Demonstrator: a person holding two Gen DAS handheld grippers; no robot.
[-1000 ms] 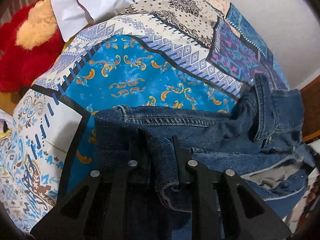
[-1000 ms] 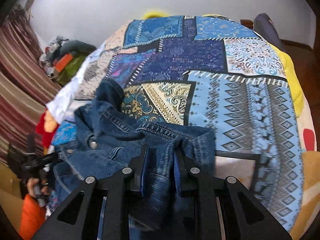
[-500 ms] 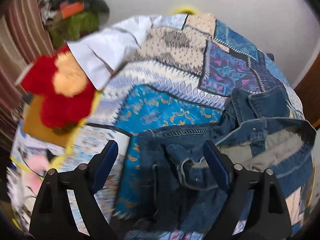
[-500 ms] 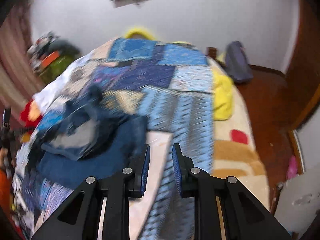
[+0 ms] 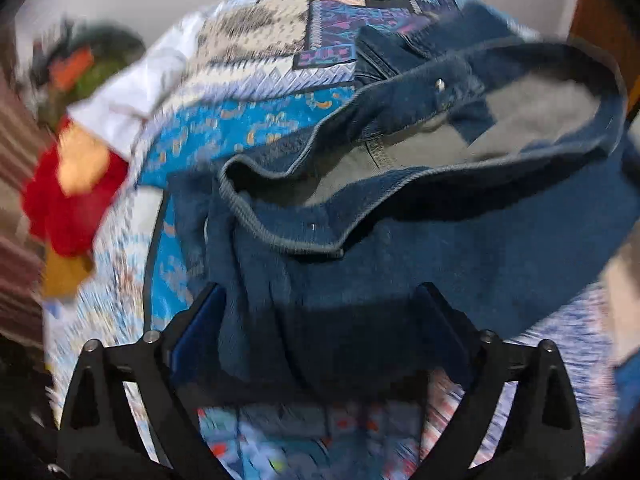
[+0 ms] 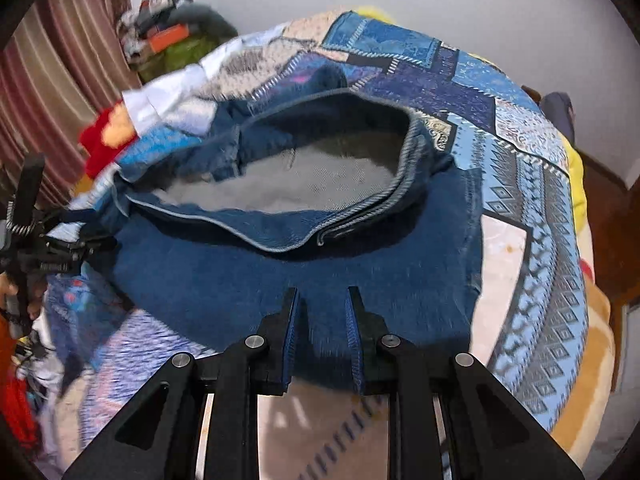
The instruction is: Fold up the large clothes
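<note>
Since a sec ago both grippers let go of the denim jacket point(image 6: 304, 280), now lying on the patchwork bedspread point(image 6: 532, 216) w/ collar gaping: left gripper point(image 5: 320, 308) jaws opening wide, empty, right gripper point(image 6: 322, 308) near-shut, empty, so flatten collar before next fold.

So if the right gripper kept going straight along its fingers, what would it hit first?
Most likely the denim jacket: its dark blue back panel lies directly ahead of the right gripper, spread on the patchwork bedspread. Depth is unclear, so the gap before contact can't be judged.
</note>
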